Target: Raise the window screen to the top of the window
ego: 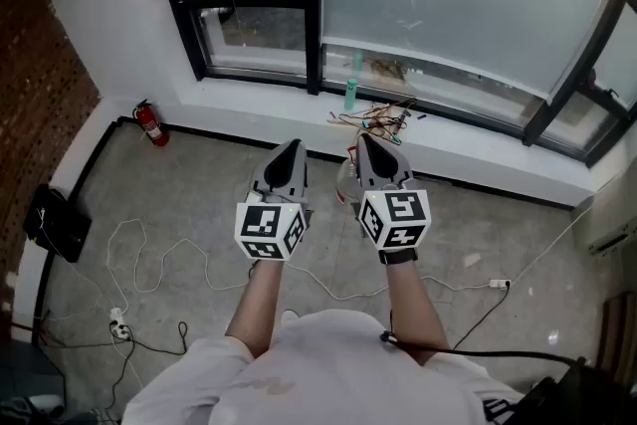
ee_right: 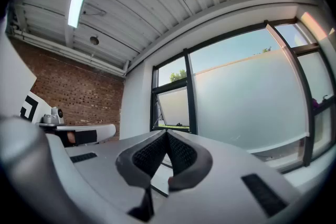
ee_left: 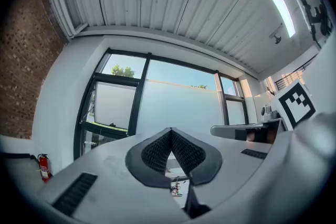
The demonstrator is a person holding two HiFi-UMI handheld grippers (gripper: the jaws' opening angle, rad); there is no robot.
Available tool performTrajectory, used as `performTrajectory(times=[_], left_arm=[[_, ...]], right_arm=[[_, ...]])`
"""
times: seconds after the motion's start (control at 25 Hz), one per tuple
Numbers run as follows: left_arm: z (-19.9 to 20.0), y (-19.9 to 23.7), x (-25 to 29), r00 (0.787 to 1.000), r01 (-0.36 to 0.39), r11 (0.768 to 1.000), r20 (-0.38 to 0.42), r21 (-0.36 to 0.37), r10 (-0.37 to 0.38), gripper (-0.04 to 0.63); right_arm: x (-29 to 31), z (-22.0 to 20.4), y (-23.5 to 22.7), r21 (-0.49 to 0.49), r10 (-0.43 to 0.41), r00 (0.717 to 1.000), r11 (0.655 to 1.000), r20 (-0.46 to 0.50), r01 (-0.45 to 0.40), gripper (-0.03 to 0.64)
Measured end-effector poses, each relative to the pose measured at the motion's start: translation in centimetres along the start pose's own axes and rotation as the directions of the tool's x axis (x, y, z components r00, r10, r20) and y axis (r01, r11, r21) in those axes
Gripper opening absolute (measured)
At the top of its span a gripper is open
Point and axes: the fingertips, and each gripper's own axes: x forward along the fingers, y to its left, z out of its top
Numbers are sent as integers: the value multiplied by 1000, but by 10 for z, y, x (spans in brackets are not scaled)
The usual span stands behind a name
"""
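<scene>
The window screen (ego: 448, 5) is a pale, frosted sheet over the wide pane, at about 1 o'clock from the two grippers and well apart from them. In the left gripper view a strip of open sky shows above the top edge of the window screen (ee_left: 178, 107), so I judge it has some way to travel. It looks thin and light, probably soft in the middle. Only the bottom rail (ego: 438, 70) seems stiff enough to take hold of. I would grip there, one claw on each side of the middle, because a pull at one end may tilt the sheet and jam it against the dark frame post (ego: 310, 5). The rail looks smooth and may slip. The left gripper (ego: 291, 146) and the right gripper (ego: 366, 140) hang side by side over the floor, each with its jaws pressed together on nothing. At 12 o'clock, on the white sill (ego: 468, 149), stand a green bottle (ego: 351, 93) and a tangle of wires (ego: 383, 119), just under the rail, so a low reach can knock them. Toward 2 o'clock the sill is bare. A fire extinguisher (ego: 149, 124) stands at 10 o'clock, and loose cables (ego: 179, 264) lie on the floor at 8 o'clock.
</scene>
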Motion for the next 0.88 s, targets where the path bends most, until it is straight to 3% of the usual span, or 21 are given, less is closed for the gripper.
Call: performTrajectory(times=[0.32,0.56,0.72,0.88], left_arm=[[17,51,-28,999,-51,998,14,37,51,-8],[24,125,-78,985,-172,984,5,49,172,-8],[25,190,-139,950,-313,949,-4,45,313,-8],[19,254,-212,881,-473,881,0,15,474,-8]], right_arm=[[25,1,62,4,75,997,997,7,-75,0],[66,-8,153,35,223,975,974,0,-223,0],[88,-19,243,93,387,922,917,13,-387,0],[98,-36,334,113,549,836,829,17,-547,0]])
